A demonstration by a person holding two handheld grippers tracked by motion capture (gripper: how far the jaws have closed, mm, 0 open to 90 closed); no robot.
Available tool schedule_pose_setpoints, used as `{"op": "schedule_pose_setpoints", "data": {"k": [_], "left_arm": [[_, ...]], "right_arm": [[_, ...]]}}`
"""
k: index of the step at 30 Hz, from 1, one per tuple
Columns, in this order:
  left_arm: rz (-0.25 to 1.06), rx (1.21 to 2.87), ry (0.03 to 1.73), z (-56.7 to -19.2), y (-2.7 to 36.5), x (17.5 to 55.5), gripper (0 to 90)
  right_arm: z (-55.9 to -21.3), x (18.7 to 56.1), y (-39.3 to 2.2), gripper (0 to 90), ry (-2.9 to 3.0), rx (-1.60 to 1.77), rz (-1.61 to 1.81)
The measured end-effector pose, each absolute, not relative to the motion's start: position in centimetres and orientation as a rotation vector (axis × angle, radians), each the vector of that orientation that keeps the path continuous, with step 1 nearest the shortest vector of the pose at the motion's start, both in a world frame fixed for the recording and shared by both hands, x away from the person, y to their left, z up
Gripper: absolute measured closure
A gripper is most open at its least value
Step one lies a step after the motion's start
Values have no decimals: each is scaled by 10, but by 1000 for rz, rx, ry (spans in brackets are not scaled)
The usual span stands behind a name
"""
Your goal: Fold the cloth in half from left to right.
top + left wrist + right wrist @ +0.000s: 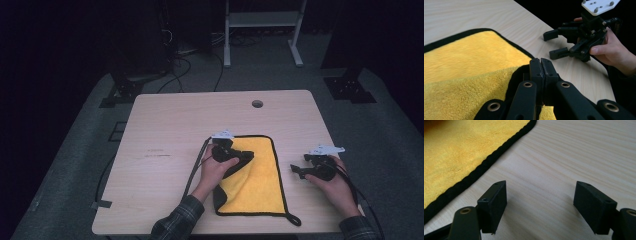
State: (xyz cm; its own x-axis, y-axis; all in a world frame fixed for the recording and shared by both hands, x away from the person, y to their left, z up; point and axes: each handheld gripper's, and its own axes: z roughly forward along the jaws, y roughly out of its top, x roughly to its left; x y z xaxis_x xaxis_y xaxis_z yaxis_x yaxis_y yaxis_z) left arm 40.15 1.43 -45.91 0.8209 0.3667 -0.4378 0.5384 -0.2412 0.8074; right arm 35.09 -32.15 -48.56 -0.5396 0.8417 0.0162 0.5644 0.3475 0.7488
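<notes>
A yellow cloth [260, 177] with a black hem lies on the wooden table [170, 125]; its near-left part is folded over onto itself. My left gripper [246, 156] is over the cloth's left half, pointing right. In the left gripper view its jaws [540, 63] are pressed together, with the black hem of the folded flap of the cloth [461, 65] rising into them. My right gripper [296, 171] rests on the bare table just right of the cloth, jaws apart and pointing left at it [551, 44]. Nothing lies between its jaws [542, 195]; the cloth [449, 152] is to their left.
A small round hole [257, 104] sits near the table's far edge. The cloth's hanging loop [295, 220] lies by the near edge. A white frame [262, 20] and cables stand on the dark floor behind the table.
</notes>
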Motion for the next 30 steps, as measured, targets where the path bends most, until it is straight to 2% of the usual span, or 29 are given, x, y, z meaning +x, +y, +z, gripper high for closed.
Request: {"op": "schedule_pose_setpoints", "data": {"k": [19,30], "left_arm": [[-262,1894,673,-470,-41,411,890],[-269,1987,709,-481,-62,415,888]], "right_arm": [[-486,351,-322,254,2247,1233,1023],[-486,351,-322,254,2249,1231,1023]]}}
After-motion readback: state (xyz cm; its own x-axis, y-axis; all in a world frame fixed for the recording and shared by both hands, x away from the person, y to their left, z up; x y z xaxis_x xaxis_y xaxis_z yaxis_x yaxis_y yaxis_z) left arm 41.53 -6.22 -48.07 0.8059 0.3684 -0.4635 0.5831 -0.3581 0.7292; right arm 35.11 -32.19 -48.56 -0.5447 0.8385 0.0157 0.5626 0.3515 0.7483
